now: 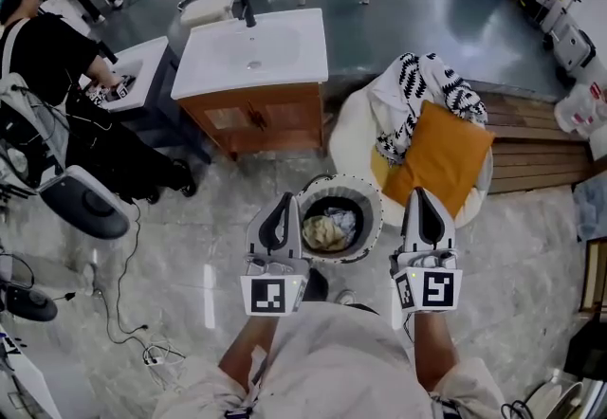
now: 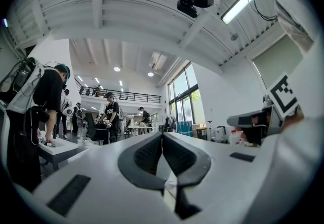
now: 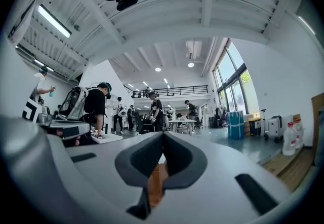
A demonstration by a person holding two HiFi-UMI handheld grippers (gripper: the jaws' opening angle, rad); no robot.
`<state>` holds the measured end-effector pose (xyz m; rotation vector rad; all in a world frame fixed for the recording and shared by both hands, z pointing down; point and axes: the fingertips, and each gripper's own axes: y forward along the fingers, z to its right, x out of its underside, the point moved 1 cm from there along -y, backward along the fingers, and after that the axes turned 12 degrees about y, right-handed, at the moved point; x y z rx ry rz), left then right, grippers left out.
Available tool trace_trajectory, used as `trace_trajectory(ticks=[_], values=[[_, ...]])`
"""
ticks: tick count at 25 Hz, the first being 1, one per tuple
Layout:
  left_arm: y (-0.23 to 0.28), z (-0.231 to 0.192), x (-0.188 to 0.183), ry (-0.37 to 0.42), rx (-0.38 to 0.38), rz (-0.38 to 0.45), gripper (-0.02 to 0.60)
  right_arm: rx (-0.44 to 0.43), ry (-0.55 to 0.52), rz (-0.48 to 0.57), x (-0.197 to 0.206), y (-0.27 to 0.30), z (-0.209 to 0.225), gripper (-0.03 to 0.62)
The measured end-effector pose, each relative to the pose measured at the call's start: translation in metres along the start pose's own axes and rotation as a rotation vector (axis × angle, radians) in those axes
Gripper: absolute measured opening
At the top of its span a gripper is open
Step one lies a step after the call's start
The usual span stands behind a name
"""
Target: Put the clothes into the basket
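Black-lined jaws of the left gripper (image 2: 162,135) and right gripper (image 3: 163,135) are closed, nothing between them. Between both grippers stands the white basket (image 1: 377,214), holding pale yellow clothing (image 1: 325,233). At its 1 o'clock, a black-and-white garment (image 1: 417,85) and an orange cloth (image 1: 442,157) lie on a white pouf (image 1: 347,137).

basket (image 1: 343,181): white
cloth (image 1: 441,156): orange
top (image 1: 417,81): white, black zigzags
cabinet (image 1: 256,118): brown wood
floor (image 1: 190,246): grey marbled

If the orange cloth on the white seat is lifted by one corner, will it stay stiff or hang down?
Probably floppy: the orange cloth drapes over the rounded white seat. Likely light: it looks thin. Its corner seems under the patterned garment, which may drag along.
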<state>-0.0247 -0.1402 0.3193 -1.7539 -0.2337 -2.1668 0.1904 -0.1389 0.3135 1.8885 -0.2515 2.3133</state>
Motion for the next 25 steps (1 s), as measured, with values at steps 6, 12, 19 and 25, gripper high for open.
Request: trace_trajectory(ticks=[6, 12, 19, 25], values=[[-0.001, -0.003, 0.004, 0.009, -0.002, -0.006, 0.006, -0.009, -0.004, -0.018, 0.006, 0.002, -0.004, -0.012], [0.001, -0.006, 0.006, -0.001, -0.01, -0.018, 0.006, -0.009, -0.01, -0.029, 0.008, 0.007, -0.003, -0.012], [0.006, -0.007, 0.01, -0.017, -0.016, -0.019, 0.006, 0.002, -0.014, -0.037, 0.013, 0.01, 0.002, -0.012], [0.014, -0.006, 0.017, -0.027, -0.011, -0.035, 0.006, 0.006, -0.018, -0.044, 0.019, 0.017, 0.006, -0.012]])
